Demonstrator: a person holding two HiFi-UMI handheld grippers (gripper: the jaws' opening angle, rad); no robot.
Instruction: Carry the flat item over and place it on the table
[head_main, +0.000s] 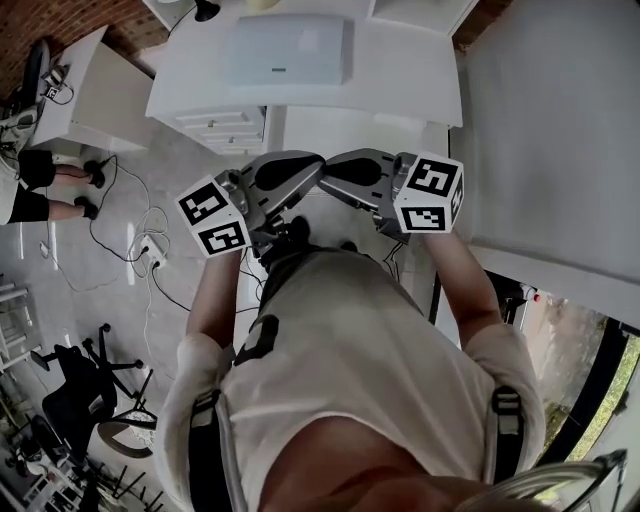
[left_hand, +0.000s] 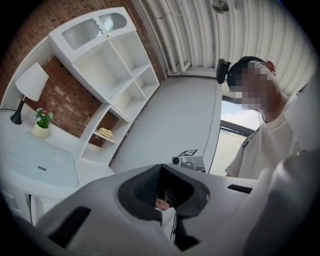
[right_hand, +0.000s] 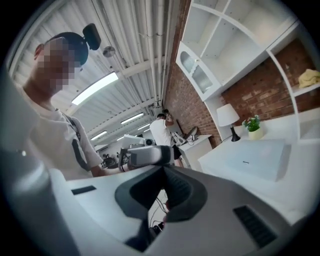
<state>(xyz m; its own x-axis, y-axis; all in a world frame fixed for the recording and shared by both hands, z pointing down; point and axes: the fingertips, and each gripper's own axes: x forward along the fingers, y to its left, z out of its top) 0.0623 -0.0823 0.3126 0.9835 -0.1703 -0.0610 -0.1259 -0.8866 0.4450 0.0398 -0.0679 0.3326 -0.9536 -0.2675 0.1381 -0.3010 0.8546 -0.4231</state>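
The flat item (head_main: 285, 50) is a pale, thin rectangular slab that lies on the white table (head_main: 400, 70) ahead of me. It also shows in the left gripper view (left_hand: 42, 160) and the right gripper view (right_hand: 255, 157). My left gripper (head_main: 308, 168) and right gripper (head_main: 335, 172) are held at chest height short of the table, tips turned toward each other and almost meeting. The jaws of both are shut in their own views, left gripper (left_hand: 161, 187) and right gripper (right_hand: 162, 192), and I see nothing held in either. Each view shows the other gripper just beyond its tips.
A lamp (left_hand: 30, 85) and a small potted plant (left_hand: 42, 122) stand at the table's back by white shelves (left_hand: 115, 65). A drawer unit (head_main: 220, 125) sits under the table. Cables (head_main: 140, 250) and office chairs (head_main: 90, 390) are on the floor to the left. A person (right_hand: 162, 130) stands at another desk.
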